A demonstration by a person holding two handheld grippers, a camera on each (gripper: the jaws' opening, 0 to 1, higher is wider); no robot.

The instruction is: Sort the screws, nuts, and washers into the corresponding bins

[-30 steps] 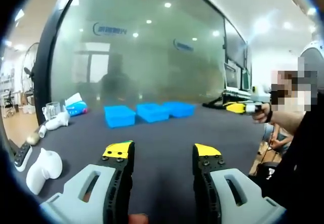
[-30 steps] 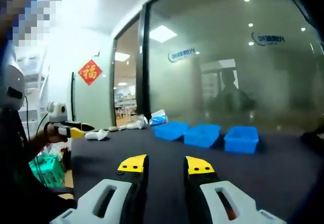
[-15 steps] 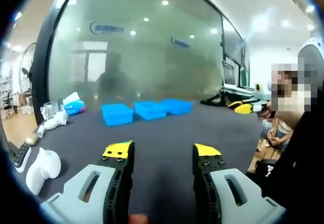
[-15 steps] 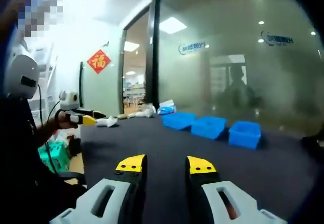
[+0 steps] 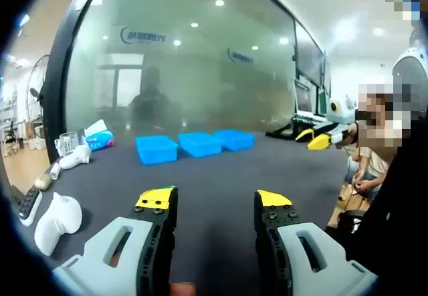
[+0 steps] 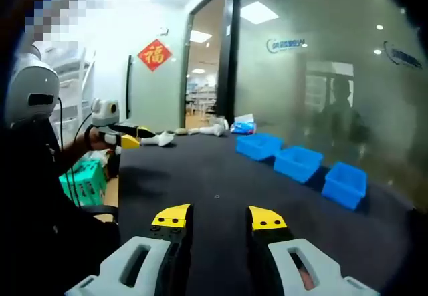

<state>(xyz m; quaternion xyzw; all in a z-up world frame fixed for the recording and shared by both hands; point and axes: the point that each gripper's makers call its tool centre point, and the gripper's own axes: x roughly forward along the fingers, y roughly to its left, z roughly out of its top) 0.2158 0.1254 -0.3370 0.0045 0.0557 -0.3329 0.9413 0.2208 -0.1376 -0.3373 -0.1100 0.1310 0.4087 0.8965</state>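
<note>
Three blue bins [image 5: 194,145] are seen standing in a row on the dark counter [image 5: 214,182], close against the frosted glass wall [image 5: 187,62]; in the right gripper view the same three bins [image 6: 299,164] run away to the right. No screws, nuts or washers can be made out on the counter in either view; one tiny speck [image 6: 216,196] is noted ahead of the right tool, too small to identify. The left tool [image 5: 215,206] is held above the near part of the counter with its jaws spread apart and nothing between them. The right tool [image 6: 217,217] is likewise spread and empty. The bins lie well ahead of both tools, straight ahead and a little left for the left tool, ahead and off to the right for the right tool; which tool is nearer cannot be told. The row's long axis runs along the glass wall. At the counter's left edge two white objects [image 5: 57,219] and one clear cup [image 5: 68,143] are counted. It is judged that sorting has not begun, since the small parts have yet to be found.
</note>
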